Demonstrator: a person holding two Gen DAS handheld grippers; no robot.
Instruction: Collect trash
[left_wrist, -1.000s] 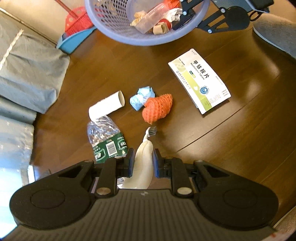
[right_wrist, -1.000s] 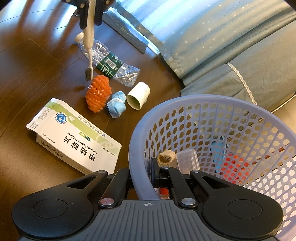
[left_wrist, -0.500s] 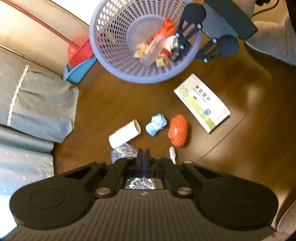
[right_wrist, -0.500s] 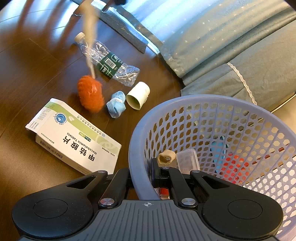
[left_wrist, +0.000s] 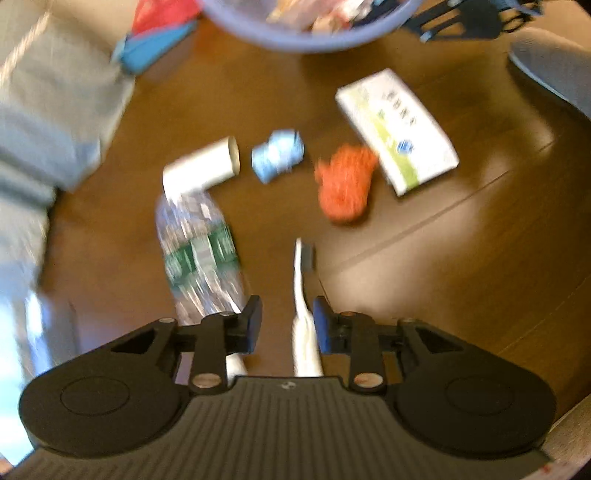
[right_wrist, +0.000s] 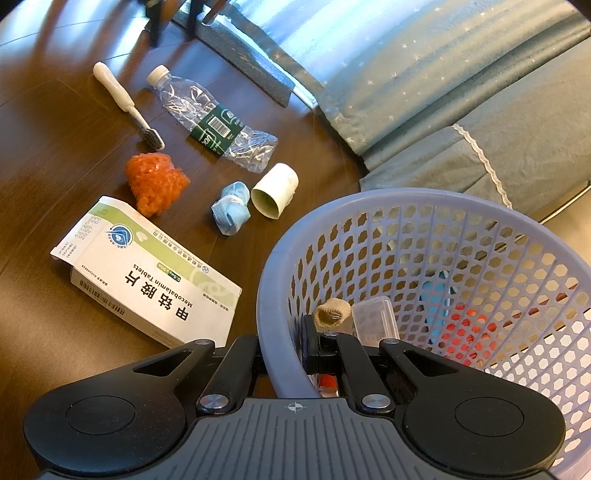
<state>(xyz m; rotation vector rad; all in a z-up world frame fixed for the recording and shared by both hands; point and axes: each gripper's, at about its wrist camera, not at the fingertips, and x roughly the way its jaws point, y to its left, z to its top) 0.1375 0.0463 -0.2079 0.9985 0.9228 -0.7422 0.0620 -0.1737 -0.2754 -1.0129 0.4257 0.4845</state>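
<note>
While the right gripper (right_wrist: 282, 354) stays clamped on the basket (right_wrist: 275, 295) rim, the left gripper (left_wrist: 287, 325), jaws opening, hovers over the toothbrush (right_wrist: 125, 105) lying mid-table beside the bottle (right_wrist: 216, 122). Regrasping it seems next. Blur hides whether either pad touches it.

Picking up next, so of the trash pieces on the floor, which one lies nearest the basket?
The white cardboard tube, lying on its side with its open end toward the lavender basket; the blue wad sits just beyond it.
</note>
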